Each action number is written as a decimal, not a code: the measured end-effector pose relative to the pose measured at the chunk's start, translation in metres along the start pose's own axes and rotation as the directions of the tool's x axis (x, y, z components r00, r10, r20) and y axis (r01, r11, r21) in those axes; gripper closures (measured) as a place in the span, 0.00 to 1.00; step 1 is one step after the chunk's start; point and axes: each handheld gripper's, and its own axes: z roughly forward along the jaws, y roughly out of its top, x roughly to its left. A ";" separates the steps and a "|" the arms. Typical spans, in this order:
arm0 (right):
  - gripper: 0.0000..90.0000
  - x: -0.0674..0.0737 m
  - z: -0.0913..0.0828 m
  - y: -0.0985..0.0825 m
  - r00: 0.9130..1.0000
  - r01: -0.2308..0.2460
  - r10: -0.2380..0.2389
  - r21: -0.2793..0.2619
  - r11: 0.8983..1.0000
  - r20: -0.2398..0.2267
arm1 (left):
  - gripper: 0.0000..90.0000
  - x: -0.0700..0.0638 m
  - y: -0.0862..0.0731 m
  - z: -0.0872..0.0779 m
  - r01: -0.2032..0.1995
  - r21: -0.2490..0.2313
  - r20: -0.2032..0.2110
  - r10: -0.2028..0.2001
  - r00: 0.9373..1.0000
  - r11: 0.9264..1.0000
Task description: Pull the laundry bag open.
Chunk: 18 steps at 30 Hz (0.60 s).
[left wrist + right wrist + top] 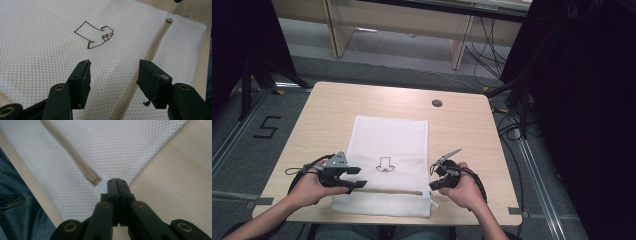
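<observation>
Mesh bag (389, 165): white, flat, tan zipper (384, 191), drawn emblem | left hand-held gripper (113, 75) released | right hand-held gripper (116, 182) clenched at zipper end

Both forearms come in from the near edge, each hand wrapped around a gripper held low and pointing inward toward the other. The left gripper (113, 75), in the left hand (309, 187), has its jaws spread wide apart with nothing pressed between the pads. The right gripper (116, 181), in the right hand (464, 190), has its jaws pressed together at the tips, and whether anything is caught between them cannot be told.
</observation>
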 end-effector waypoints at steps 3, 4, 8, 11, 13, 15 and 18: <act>1.00 0.006 0.002 0.001 1.000 -0.028 0.028 0.024 0.999 -0.009 | 0.49 -0.004 0.005 0.001 0.011 -0.007 0.005 -0.011 1.000 1.000; 1.00 0.007 0.003 0.001 1.000 -0.027 0.028 0.029 0.999 -0.010 | 0.49 -0.005 0.007 0.001 -0.005 0.005 -0.004 0.005 1.000 1.000; 1.00 0.007 0.007 -0.001 1.000 -0.018 0.018 0.040 0.999 -0.006 | 0.51 -0.012 0.023 0.011 -0.042 -0.018 0.035 0.043 0.998 0.999; 1.00 0.007 0.009 -0.001 0.999 -0.035 0.035 0.045 0.998 0.000 | 0.54 -0.018 0.034 0.021 -0.049 -0.021 0.060 0.050 0.997 0.999; 1.00 0.007 0.012 0.001 1.000 -0.031 0.030 0.042 0.999 0.008 | 0.56 -0.024 0.041 0.029 -0.080 -0.015 0.083 0.081 0.993 0.997; 1.00 0.006 0.015 0.001 1.000 -0.023 0.022 0.063 0.998 0.004 | 0.57 -0.028 0.046 0.036 -0.102 0.000 0.099 0.101 0.990 0.995; 1.00 0.005 0.021 0.001 1.000 -0.012 0.012 0.089 0.996 -0.003 | 0.60 -0.034 0.053 0.045 -0.123 -0.001 0.134 0.122 0.983 0.992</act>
